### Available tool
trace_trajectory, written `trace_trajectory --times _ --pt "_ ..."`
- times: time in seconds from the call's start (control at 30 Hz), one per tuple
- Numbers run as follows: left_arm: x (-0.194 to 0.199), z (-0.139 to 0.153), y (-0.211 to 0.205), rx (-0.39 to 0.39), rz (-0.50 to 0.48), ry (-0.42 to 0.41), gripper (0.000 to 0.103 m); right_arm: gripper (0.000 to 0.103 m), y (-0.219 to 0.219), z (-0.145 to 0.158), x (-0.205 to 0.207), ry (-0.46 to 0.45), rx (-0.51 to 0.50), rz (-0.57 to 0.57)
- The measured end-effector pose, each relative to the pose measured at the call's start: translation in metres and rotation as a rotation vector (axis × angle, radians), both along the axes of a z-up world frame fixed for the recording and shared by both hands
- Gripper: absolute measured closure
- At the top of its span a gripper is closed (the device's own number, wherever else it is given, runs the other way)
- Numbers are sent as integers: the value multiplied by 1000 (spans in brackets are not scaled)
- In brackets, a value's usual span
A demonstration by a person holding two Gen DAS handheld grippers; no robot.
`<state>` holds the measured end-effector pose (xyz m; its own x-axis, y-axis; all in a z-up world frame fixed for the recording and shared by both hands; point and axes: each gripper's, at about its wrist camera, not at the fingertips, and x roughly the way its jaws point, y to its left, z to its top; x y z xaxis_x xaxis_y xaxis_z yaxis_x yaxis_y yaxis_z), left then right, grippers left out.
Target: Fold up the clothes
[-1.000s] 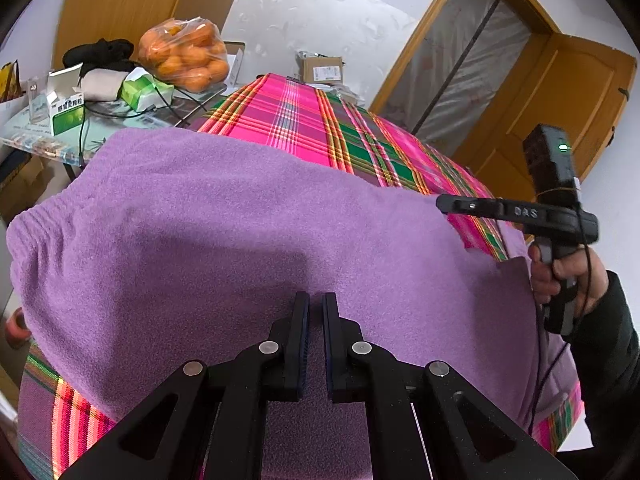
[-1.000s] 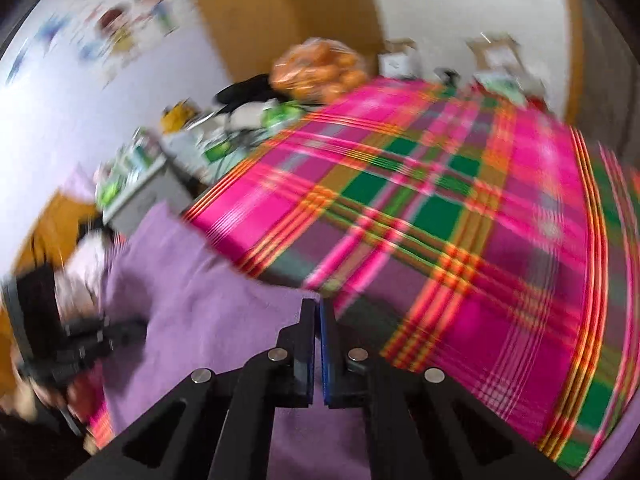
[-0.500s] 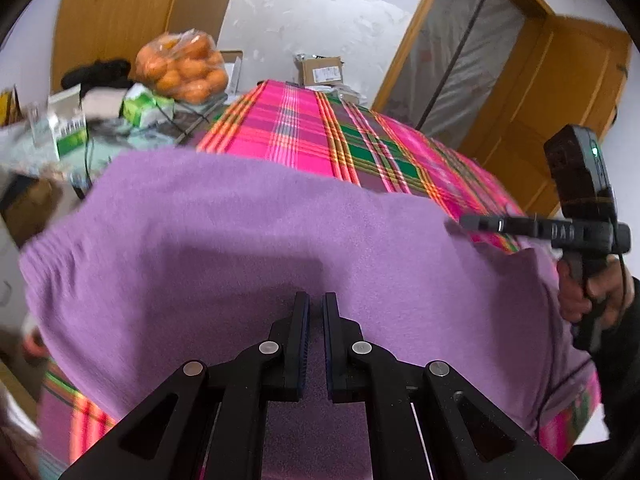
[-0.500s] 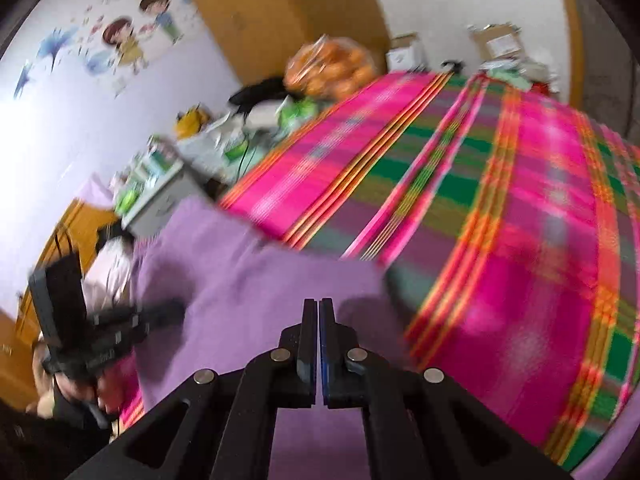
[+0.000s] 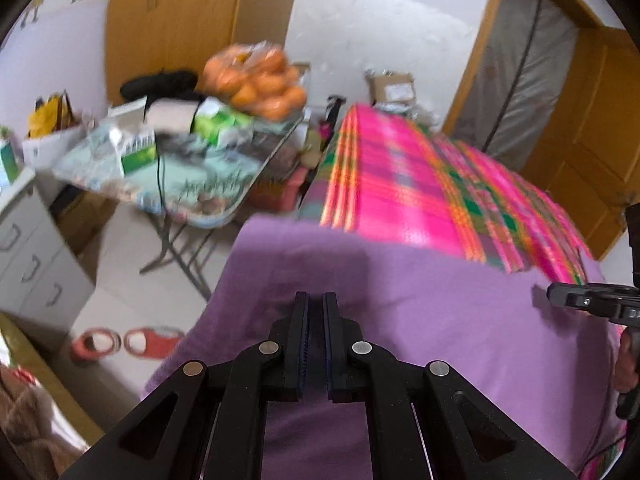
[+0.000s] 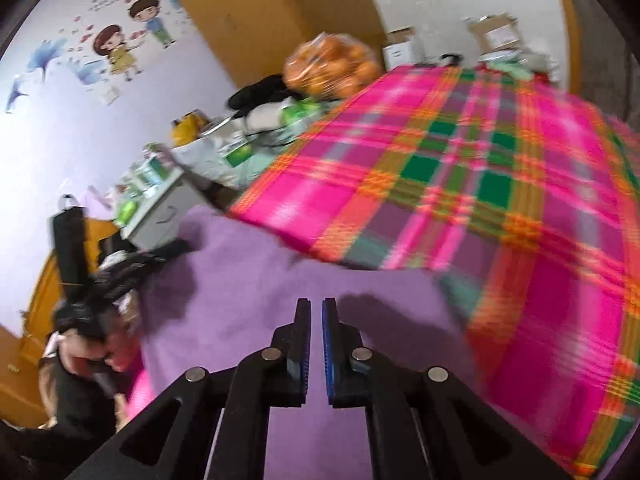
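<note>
One purple garment (image 5: 420,292) is lying across the near end of one bed under a pink, green and orange plaid blanket (image 5: 404,196); its left edge is hanging past the bed's side at nine o'clock in the left wrist view, over the floor where two red slippers (image 5: 124,342) are sitting side by side. Two grippers are working; the left gripper (image 5: 316,308) is showing its jaws nearly together with purple cloth seen in the narrow slit between them, though whether the pads are pinching it cannot be told; the right gripper (image 6: 316,312) is parting its jaws, with a clear gap and only the garment lying behind it.

Compared with a second ago, the left wrist view is now taking in the floor, the slippers and the white drawers (image 5: 28,256) at eight o'clock, which were hidden then; the right jaws, pressed flush then, are now standing slightly apart.

One clear bag (image 5: 256,76) on the folding side table (image 5: 224,184) at eleven o'clock is holding a heap of oranges, too blurred to count; cartons and a black cable are crowding the tabletop beside it.
</note>
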<state>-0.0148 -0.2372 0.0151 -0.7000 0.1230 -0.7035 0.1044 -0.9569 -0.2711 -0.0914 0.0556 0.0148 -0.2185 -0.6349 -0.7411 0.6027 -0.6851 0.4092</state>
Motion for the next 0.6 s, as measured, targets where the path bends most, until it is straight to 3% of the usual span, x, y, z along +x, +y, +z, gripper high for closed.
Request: trace_trajectory --times 0.1,0.23,0.33,0.43,0.53,0.6 --pt "4 2 -7 0 -4 6 97 97 -23 -15 -6 -39 13 -3" --pt "10 7 -4 -42 -14 9 97 103 -7 -35 -35 -142 -57 -143" --pt "6 23 5 -67 -24 48 97 103 3 -30 -37 -103 -46 -217" --pt "-7 36 17 -74 -69 84 97 97 1 -25 -35 -112 -69 -201" --pt "-32 28 23 -91 -98 42 96 97 -5 -30 -34 -133 -53 -172" --pt "-51 12 18 -84 -71 -40 97 103 -1 -37 -40 -149 -30 -177"
